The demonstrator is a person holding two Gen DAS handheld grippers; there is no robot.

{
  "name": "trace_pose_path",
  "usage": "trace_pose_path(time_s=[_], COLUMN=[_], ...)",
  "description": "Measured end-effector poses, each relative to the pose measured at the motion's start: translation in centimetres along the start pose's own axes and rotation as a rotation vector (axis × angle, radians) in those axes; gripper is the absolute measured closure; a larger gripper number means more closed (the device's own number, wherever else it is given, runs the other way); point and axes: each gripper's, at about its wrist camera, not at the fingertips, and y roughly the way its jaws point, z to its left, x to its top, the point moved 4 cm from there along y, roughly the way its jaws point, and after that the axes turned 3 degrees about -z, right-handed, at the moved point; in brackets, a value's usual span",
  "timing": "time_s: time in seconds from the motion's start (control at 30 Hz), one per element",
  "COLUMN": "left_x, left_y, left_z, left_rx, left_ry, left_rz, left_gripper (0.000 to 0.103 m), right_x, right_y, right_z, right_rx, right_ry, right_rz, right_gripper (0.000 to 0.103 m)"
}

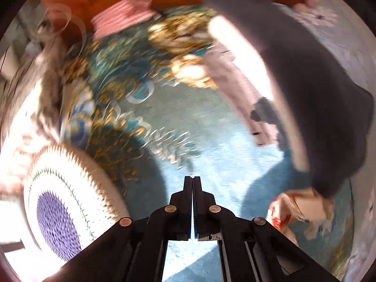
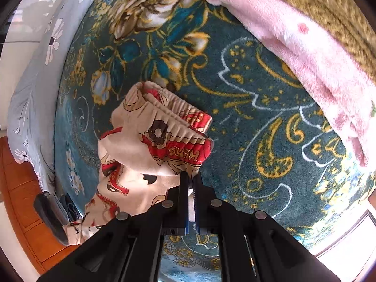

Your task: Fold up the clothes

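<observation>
The right claw [image 2: 190, 178] is clenching the elastic waistband of a pair of cream printed shorts [image 2: 150, 141], red and brown cartoon figures on them, at the lower centre of the right wrist view; the garment is hanging bunched from that single pinch, its waistband doubled over itself toward the middle of the frame and the legs trailing down to the lower left above the teal patterned carpet [image 2: 246, 122]. The left claw [image 1: 193, 183] is sitting clenched on nothing at the bottom centre of its own view, its fingers pressed together over the carpet, and that whole view is smearing with motion. The same shorts are showing there only as a small cream and red patch at the lower right, beneath a dark sleeve [image 1: 305, 89] sweeping across the upper right. A pink fleece blanket [image 2: 305, 54] is lying along the upper right of the right view, and a round woven cushion [image 1: 61, 202] is filling the lower left of the left view. Judging by this, the step in hand is carrying or lifting the shorts by one point, whether toward laying them out or toward setting them down I cannot tell. Any fold from here is calling for a second hold on the waistband, so that the cloth is hanging flat rather than bunched.
</observation>
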Motion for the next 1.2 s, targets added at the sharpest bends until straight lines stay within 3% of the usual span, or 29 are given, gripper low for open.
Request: trace_pose_path(time_s=[0.07,0.13,0.2,0.3,0.33,0.37,0.43,0.47,0.6,0.8,0.97,1.1,1.2], left_x=[-1.5,-3.2,-5.0,-7.5,-8.2,-9.0,-10.2,-10.6,-11.4,-11.1,-10.1,-11.1,-12.0], left_y=[1.4,2.4,2.7,2.1,2.0,1.9,1.8,1.8,3.3,3.5,4.6,6.4,6.4], left_z=[2.8,3.3,1.7,-2.9,-4.5,-6.1,-8.6,-9.6,-10.9,-8.9,-8.6,-9.4,-9.7], left_rx=[0.010,-0.033,-0.087,-0.161,-0.176,-0.191,-0.238,-0.262,-0.284,-0.227,-0.316,-0.318,-0.355], left_ry=[-0.124,-0.176,-0.147,-0.019,0.032,0.083,0.133,0.134,0.040,-0.027,-0.186,-0.203,-0.228], left_rz=[0.062,0.123,0.178,0.231,0.243,0.251,0.251,0.252,0.312,0.281,0.298,0.371,0.381], left_gripper=[0.102,0.101,0.101,0.098,0.089,0.073,0.050,0.046,0.043,0.040,0.038,0.035,0.038], right_x=[0.0,0.2,0.6,1.0,1.0,0.9,0.7,0.5,0.0,-0.6,-0.9,-1.1,-1.3], right_y=[0.1,0.0,-0.2,-0.2,-0.1,-0.1,0.1,0.2,0.5,0.4,0.5,0.6,0.5], right_z=[0.1,0.5,1.1,2.0,2.3,2.6,3.1,3.3,3.5,2.3,2.1,2.2,2.6], right_rx=[-0.011,-0.020,-0.027,-0.032,-0.030,-0.028,-0.025,-0.024,-0.024,-0.018,-0.024,-0.032,-0.039], right_ry=[-0.002,-0.012,-0.027,-0.044,-0.047,-0.053,-0.064,-0.069,-0.082,-0.059,-0.048,-0.044,-0.054], right_rz=[-0.010,-0.024,-0.040,-0.038,-0.035,-0.034,-0.025,-0.020,-0.005,0.004,0.010,0.013,0.014], right_gripper=[0.098,0.098,0.098,0.098,0.098,0.098,0.098,0.098,0.098,0.098,0.098,0.098,0.098])
